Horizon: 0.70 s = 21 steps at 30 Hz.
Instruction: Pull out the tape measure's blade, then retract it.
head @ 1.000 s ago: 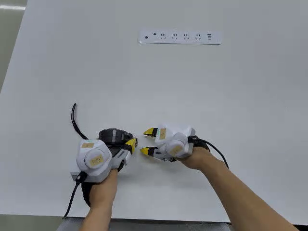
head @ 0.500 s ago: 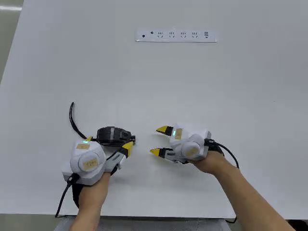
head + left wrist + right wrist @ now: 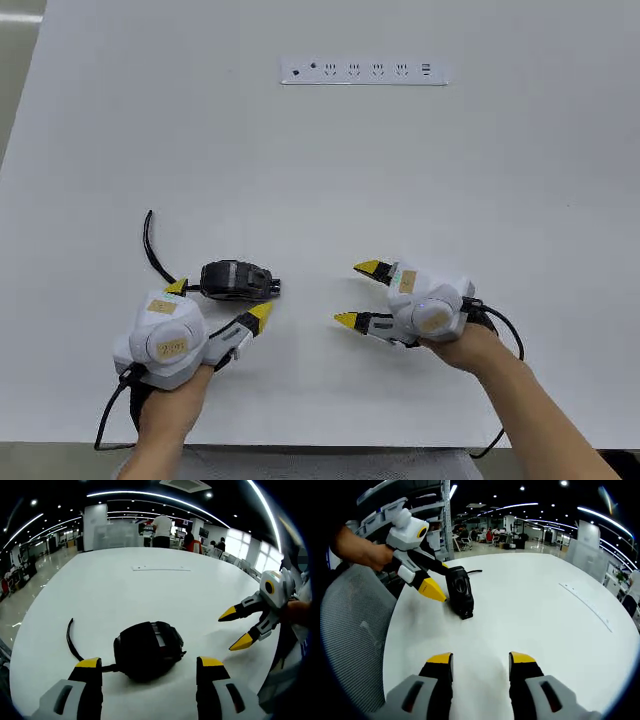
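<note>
Left gripper (image 3: 218, 300) sits at the lower left of the head view, held in a hand (image 3: 170, 410), its yellow-tipped jaws spread wide and clamped on nothing. The black tape measure (image 3: 235, 280) lies on the white table (image 3: 480, 180) just ahead of those tips, nearer the upper jaw, and its black strap (image 3: 150, 245) curls away toward the upper left. The right gripper (image 3: 357, 294) is at lower centre-right, also open and empty, with its tips pointing left toward the tape measure but well apart from it. A white power strip (image 3: 362, 71) lies near the top of the frame. In the left gripper view, the two jaws rise from the bottom edge with a wide gap. The tape measure rests low in the middle between and just beyond them, whether it touches either jaw cannot be told, and the right gripper enters from the right edge. In the right gripper view, the own jaws stand apart over bare table. The tape measure lies in the upper left with the left gripper's lower tip just beside it, and a grey mesh chair (image 3: 350, 645) fills the left edge.
</note>
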{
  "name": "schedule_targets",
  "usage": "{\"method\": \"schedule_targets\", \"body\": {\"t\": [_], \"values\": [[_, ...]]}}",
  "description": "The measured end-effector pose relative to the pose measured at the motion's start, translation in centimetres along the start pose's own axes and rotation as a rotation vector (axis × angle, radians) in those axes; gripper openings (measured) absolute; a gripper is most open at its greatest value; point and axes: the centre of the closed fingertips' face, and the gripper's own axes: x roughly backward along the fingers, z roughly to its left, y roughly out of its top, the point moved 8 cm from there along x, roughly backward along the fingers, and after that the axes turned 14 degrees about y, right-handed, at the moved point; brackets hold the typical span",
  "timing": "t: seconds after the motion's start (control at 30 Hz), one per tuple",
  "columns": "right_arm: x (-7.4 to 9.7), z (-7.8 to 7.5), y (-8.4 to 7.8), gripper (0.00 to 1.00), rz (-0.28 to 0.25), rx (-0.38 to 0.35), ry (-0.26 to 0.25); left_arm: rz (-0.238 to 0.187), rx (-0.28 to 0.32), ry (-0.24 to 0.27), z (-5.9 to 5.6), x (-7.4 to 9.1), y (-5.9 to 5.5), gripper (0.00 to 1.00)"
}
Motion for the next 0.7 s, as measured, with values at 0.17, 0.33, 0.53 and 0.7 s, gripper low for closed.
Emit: {"method": "schedule_targets", "body": {"t": [0.17,0.33,0.53,0.7], "values": [[0.9,0.2,-0.8,0.46,-0.002,-0.016,-0.015,-0.004,-0.018,-0.050,0.6,0.1,-0.4,0.74],[2.0,0.5,-1.4,0.49,-0.019,-0.034,-0.028,-0.032,-0.058,-0.114,1.1,0.6,-0.6,0.75],[3.0,0.9,-2.0,0.52,-0.050,-0.064,-0.043,-0.085,-0.092,-0.204,1.7,1.1,-0.9,0.76],[3.8,1.4,-2.6,0.57,-0.078,-0.080,-0.047,-0.121,-0.145,-0.244,2.1,1.6,-1.1,0.78]]}}
